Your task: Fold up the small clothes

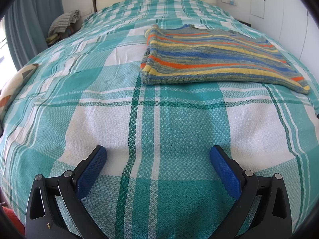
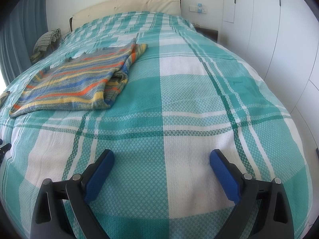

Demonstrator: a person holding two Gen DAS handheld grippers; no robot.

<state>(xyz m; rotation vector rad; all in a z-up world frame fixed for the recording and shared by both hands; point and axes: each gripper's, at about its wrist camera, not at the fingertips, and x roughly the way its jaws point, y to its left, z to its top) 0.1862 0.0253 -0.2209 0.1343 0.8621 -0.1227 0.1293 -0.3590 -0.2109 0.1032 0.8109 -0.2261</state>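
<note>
A striped knit sweater in blue, yellow, orange and grey lies folded flat on the bed, ahead and to the right in the left wrist view. The same sweater sits ahead and to the left in the right wrist view, its folded edge toward the right. My left gripper hangs open over the bedspread, well short of the sweater, with nothing between its blue pads. My right gripper is open too, empty, over bare bedspread to the right of the sweater.
A teal and white plaid bedspread covers the whole bed. A cream headboard stands at the far end. A chair with a checked cloth sits far left by blue curtains. White wardrobe doors line the right.
</note>
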